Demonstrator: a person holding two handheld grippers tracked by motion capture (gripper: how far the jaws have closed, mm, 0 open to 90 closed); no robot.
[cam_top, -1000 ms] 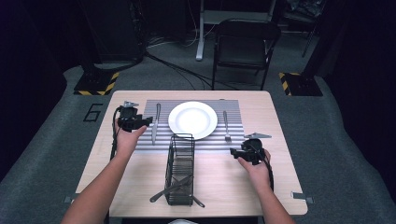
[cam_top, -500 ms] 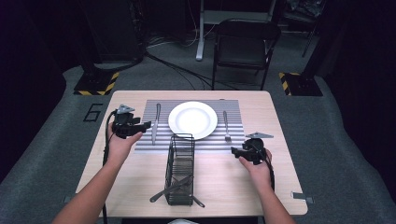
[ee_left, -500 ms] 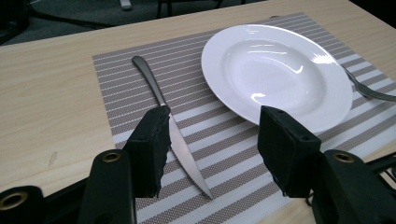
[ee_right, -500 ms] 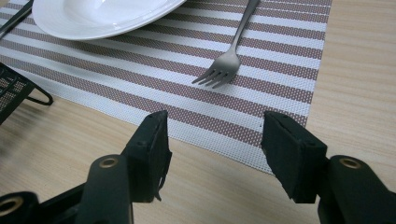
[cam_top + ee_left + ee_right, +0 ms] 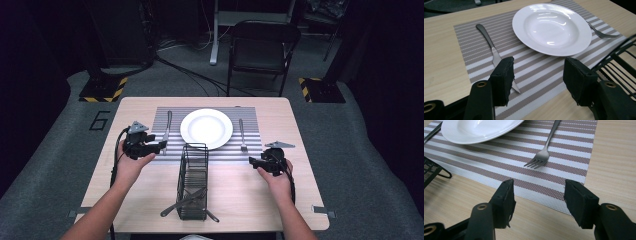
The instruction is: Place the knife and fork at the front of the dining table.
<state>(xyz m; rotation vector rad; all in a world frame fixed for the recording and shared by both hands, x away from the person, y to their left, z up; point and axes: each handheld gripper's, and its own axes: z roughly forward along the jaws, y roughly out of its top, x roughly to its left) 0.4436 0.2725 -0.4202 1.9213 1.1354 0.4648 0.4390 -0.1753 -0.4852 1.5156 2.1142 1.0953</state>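
Note:
A white plate (image 5: 206, 128) sits mid-way on a striped placemat (image 5: 250, 112). A knife (image 5: 166, 127) lies left of the plate and a fork (image 5: 241, 134) right of it. My left gripper (image 5: 159, 146) hovers at the mat's near left corner, by the knife's tip. In the left gripper view my left gripper (image 5: 541, 75) is open; its jaws have just been opening, with nothing between them, and the knife (image 5: 489, 41) lies just beyond. My right gripper (image 5: 253, 161) rests near the mat's near right corner. In the right gripper view my right gripper (image 5: 540, 197) is open and empty, short of the fork (image 5: 544, 152).
A black wire cutlery basket (image 5: 192, 182) lies lengthwise in front of the plate, with cutlery (image 5: 185, 202) sticking out at its near end. Bare wood lies along the table's left and right sides. A folding chair (image 5: 262, 52) stands beyond the far edge.
My left hand has drawn back toward the near edge, from beside the knife's handle to its tip. The right hand has kept still.

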